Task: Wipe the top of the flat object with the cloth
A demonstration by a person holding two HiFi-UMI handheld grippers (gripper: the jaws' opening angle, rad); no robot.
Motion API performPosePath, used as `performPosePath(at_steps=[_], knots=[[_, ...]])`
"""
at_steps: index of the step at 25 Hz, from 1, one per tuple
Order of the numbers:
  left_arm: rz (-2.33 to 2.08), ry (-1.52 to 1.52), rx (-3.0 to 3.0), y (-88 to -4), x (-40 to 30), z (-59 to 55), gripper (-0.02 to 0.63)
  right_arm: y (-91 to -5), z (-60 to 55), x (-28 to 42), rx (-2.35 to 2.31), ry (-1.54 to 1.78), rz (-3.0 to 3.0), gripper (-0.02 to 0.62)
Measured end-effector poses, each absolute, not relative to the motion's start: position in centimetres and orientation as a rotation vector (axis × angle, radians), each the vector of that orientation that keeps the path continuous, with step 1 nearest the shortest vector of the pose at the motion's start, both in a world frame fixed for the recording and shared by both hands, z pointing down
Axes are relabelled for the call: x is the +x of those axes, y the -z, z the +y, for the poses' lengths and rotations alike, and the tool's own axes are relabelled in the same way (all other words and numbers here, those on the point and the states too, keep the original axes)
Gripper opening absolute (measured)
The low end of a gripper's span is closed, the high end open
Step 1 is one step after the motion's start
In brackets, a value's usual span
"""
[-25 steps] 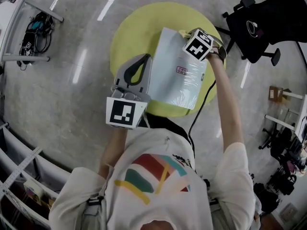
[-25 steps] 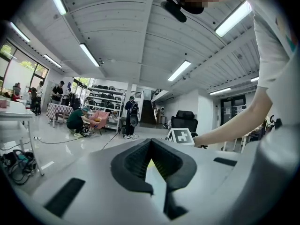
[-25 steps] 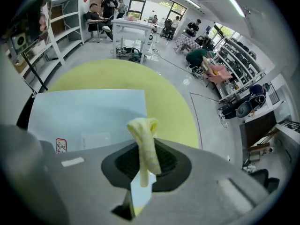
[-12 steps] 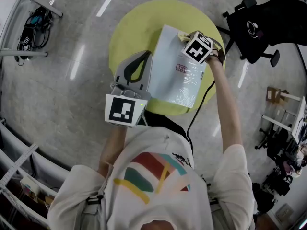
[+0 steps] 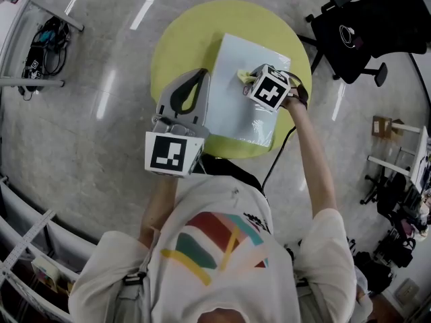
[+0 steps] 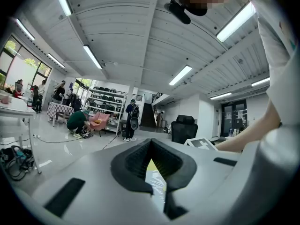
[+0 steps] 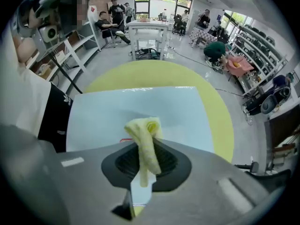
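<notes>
head view: right gripper [image 5: 250, 79], clamped on the cloth [image 5: 243, 77], sits mid-way along the flat object [image 5: 229, 110], whose long axis runs away from the person across the round table [image 5: 176, 42]; left gripper [image 5: 191, 79] rests at its left edge. left gripper view: jaws together, holding nothing. right gripper view: cloth pinched between the jaws, bare flat object lying mostly ahead, so the next stroke likely goes forward.

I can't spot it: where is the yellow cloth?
Head view, centre-right: cloth pinched in the right gripper, over the flat white object atop the yellow table.
</notes>
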State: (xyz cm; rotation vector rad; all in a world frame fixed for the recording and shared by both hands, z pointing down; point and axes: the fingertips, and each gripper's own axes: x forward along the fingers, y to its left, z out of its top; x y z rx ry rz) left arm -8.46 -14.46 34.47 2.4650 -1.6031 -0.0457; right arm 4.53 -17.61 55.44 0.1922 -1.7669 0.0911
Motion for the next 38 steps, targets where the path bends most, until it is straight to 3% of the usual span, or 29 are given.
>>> performPosePath(at_steps=[38], knots=[[-1.617,0.104,2.513,-32.7,-8.2,-13.9,0.014,-55.4,1.9,3.0,-0.01,-0.185,-1.747,0.026]])
